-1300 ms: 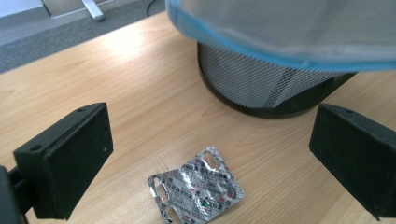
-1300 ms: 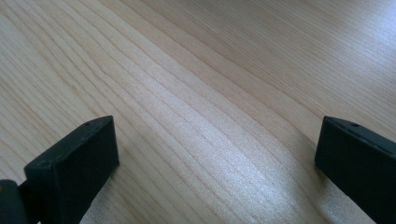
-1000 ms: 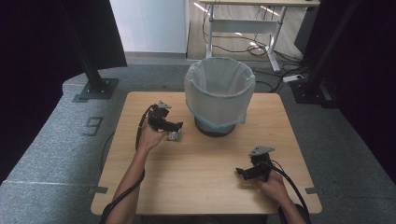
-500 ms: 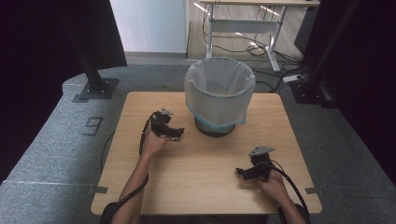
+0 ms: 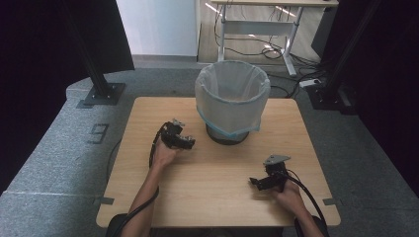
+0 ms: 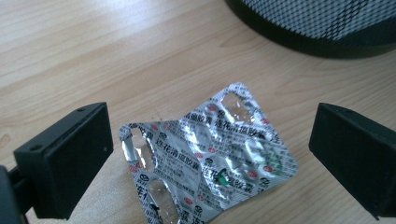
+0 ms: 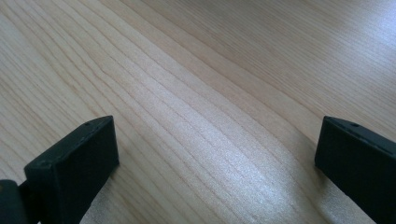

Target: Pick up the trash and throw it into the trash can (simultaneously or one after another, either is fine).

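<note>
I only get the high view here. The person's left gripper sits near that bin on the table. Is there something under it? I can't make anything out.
Observer: Yes. The left gripper view shows a crumpled foil blister pack lying on the table, between the open jaws of the left gripper.
Operator: Have the jaws closed on it?
Observer: No. Both jaws stand apart from the foil, with wood visible on each side.
Operator: Any pills left in it?
Observer: Several pockets look torn open; for the rest I cannot tell.
Operator: And the right gripper?
Observer: The right gripper is open too, with bare wood between its jaws.
</note>
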